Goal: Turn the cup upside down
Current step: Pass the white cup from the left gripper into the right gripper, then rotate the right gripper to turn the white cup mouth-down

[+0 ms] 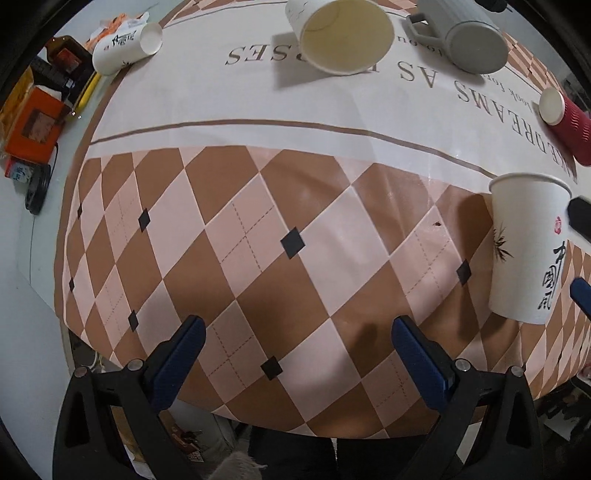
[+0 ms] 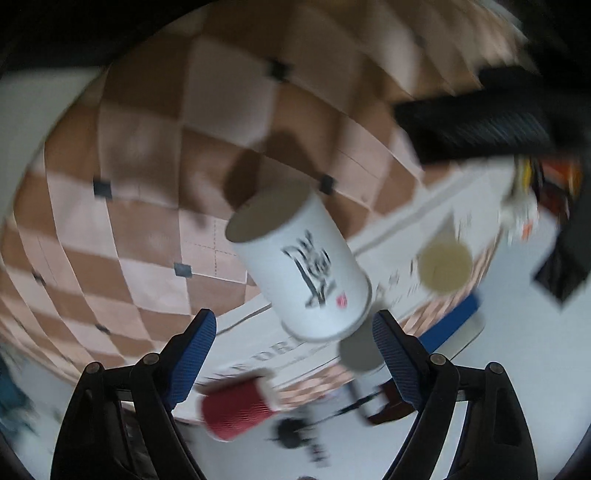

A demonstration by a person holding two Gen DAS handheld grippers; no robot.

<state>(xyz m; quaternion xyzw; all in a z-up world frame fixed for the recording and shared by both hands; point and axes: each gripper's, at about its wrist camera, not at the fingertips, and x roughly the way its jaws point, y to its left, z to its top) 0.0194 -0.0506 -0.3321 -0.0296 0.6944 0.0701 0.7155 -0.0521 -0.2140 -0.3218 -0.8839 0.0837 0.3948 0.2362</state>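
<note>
Closest in, the left tongs (image 1: 297, 338) hang wide open over the checked cloth with nothing between the blue pads, parked clear so the other side has room to work. The right tongs (image 2: 294, 330) are also spread wide in their own blurred view, pads either side of the printed paper cup (image 2: 301, 271) but apparently not pinching it; whether a pad touches the wall I cannot tell. From the left view that cup (image 1: 526, 247) sits near the right edge, wider rim up, tilted or fisheye-bent, I cannot say which, seemingly resting on the surface (image 1: 258, 229). My read: the flip is not finished. Farther back lie a red ribbed cup (image 1: 570, 127), a tipped plain paper cup (image 1: 341, 33) and a grey mug (image 1: 465, 37).
</note>
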